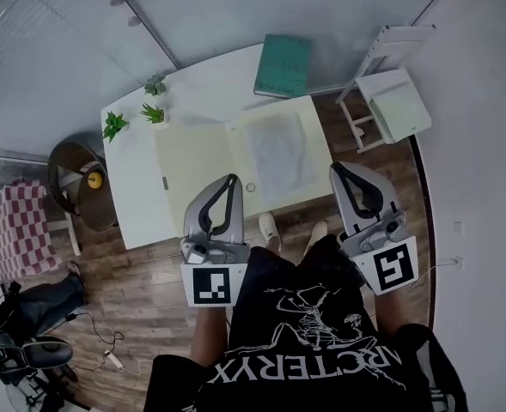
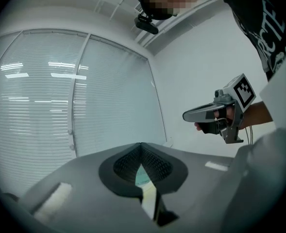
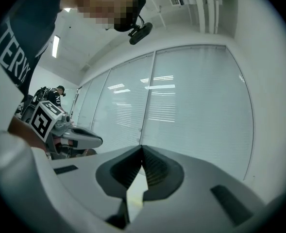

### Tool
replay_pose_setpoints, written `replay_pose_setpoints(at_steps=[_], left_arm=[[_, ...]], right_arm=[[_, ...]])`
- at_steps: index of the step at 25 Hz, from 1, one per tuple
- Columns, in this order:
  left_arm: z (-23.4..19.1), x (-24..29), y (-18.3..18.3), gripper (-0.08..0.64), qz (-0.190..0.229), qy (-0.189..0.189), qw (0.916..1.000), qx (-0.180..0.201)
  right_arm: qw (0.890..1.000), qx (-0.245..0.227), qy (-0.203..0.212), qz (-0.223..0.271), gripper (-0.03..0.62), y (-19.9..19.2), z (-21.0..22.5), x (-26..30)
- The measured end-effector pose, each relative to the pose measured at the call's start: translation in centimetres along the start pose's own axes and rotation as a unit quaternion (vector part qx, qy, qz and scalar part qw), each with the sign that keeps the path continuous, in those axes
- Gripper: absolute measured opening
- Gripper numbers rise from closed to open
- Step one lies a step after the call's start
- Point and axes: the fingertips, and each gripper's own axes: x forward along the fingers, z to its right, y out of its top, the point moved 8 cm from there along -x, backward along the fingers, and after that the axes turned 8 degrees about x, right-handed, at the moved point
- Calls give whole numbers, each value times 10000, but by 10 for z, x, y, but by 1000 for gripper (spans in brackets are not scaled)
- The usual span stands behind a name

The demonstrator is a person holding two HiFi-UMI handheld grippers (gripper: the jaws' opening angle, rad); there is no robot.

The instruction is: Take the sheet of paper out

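Observation:
On the white table (image 1: 137, 187) in the head view lies an open pale yellow folder (image 1: 192, 154), with a sheet of paper (image 1: 278, 153) on its right half. Both grippers hover at the table's near edge, close to the person's body and level. My left gripper (image 1: 233, 178) is shut and empty, its tip over the folder's near edge. My right gripper (image 1: 337, 168) is shut too, just off the table's right corner. In the left gripper view my left gripper (image 2: 141, 144) has its jaws together, with the right gripper (image 2: 185, 115) beside it. In the right gripper view my right gripper (image 3: 142, 147) is likewise shut.
A teal book (image 1: 283, 65) lies at the table's far end, with small potted plants (image 1: 154, 112) at its left end. A white stool (image 1: 394, 101) stands to the right, a round side table (image 1: 85, 178) and a checked chair (image 1: 12, 226) to the left. Window blinds (image 3: 196, 96) face both grippers.

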Motion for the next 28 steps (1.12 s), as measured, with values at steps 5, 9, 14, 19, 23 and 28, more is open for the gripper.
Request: replay_pose_setpoints(at_steps=[5, 9, 14, 19, 23, 28], left_arm=[[2, 21, 0, 12, -64, 148, 9998, -140], [5, 27, 0, 12, -214, 426, 9987, -164], [5, 45, -20, 12, -516, 654, 9934, -788], [-6, 69, -108, 99, -798, 501, 9529, -2882], [-17, 81, -188, 160, -1337, 433, 9014, -4095], [-5, 105, -258, 253, -2063, -290, 8514, -4813]], right_arm=[[9999, 16, 156, 33, 12, -1, 24, 16], [9990, 71, 426, 67, 12, -4, 35, 24], [9980, 114, 622, 74, 12, -6, 49, 26], [9989, 78, 456, 82, 12, -10, 66, 16], [9998, 145, 126, -4, 12, -15, 82, 2], [9994, 182, -281, -67, 12, -16, 96, -15]])
